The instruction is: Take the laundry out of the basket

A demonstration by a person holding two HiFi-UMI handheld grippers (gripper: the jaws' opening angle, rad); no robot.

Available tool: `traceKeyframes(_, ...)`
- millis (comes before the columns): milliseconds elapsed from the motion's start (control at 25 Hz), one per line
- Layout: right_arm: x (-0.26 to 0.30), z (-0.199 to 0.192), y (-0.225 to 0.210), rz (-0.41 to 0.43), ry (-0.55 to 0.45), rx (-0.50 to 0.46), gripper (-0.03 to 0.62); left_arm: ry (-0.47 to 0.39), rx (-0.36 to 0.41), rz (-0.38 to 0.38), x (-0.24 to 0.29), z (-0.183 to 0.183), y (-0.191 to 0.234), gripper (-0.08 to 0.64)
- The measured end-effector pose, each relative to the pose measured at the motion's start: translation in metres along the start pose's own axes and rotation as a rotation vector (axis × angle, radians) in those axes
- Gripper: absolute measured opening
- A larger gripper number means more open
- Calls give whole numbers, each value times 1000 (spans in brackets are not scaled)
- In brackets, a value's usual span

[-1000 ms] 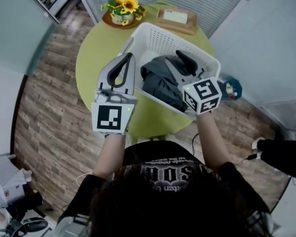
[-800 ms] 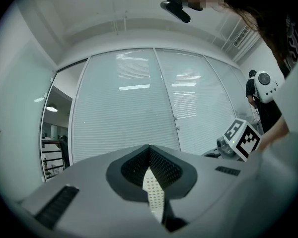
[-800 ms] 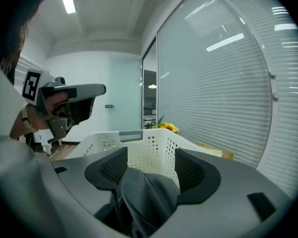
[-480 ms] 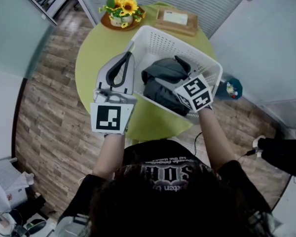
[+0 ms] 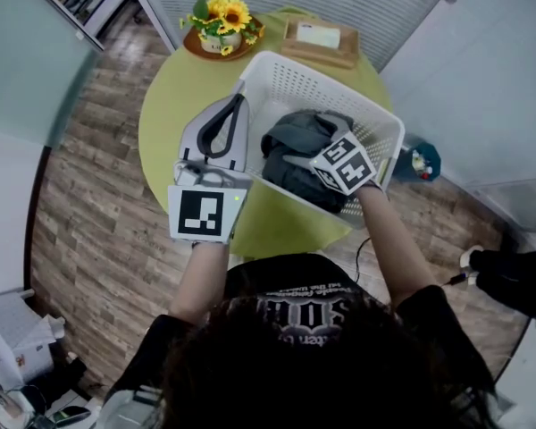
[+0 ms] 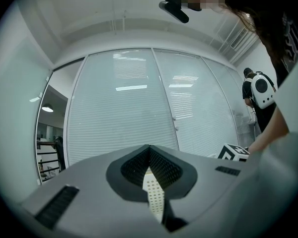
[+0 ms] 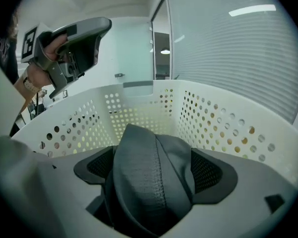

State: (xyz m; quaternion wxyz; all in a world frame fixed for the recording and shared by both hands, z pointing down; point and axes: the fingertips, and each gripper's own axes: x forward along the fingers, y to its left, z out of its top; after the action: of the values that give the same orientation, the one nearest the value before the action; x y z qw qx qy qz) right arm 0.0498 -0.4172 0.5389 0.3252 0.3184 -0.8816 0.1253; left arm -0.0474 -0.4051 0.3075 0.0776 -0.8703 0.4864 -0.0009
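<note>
A white perforated laundry basket (image 5: 297,77) stands on a round green table (image 5: 174,96). Dark grey laundry (image 5: 295,132) lies heaped inside it. My right gripper (image 5: 314,141) is tipped down into the basket. Its jaws have just been opening and now stand wide, with a fold of the grey laundry (image 7: 141,167) bulging up between them, not pinched. My left gripper (image 5: 238,101) hovers level above the basket's left rim, jaws shut and holding nothing. In the left gripper view, a strip of basket wall (image 6: 155,195) shows through the gap behind the tips. The right gripper view shows the left gripper (image 7: 102,28) above the rim.
At the table's far edge stand a pot of yellow flowers (image 5: 221,23) on a brown dish and a wooden tray (image 5: 320,41). Wood floor surrounds the table. A blue object (image 5: 420,162) lies on the floor to the right. Glass walls with blinds stand behind.
My right gripper has dropped down into the basket onto the grey laundry, tilting downward, and its jaws have spread. The left gripper has stayed where it was.
</note>
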Motion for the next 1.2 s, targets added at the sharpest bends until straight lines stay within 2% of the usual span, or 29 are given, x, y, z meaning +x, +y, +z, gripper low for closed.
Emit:
traceKeyframes(320, 18, -31, -7, 11, 105, 214, 477, -2, 7, -5, 0, 2, 1, -2)
traceKeyframes(400, 21, -34, -7, 20, 116, 238, 477, -2, 7, -5, 0, 1, 1, -2)
traceKeyframes(1080, 42, -48, 0, 26, 168, 193, 472, -4, 18, -12, 6, -1, 1, -2)
traceKeyframes(1160, 41, -50, 2, 41, 177, 185, 456, -2, 17, -14, 6, -1, -1, -2)
traceKeyframes(1200, 40, -50, 2, 49, 185, 179, 429, -2, 17, -14, 6, -1, -1, -2)
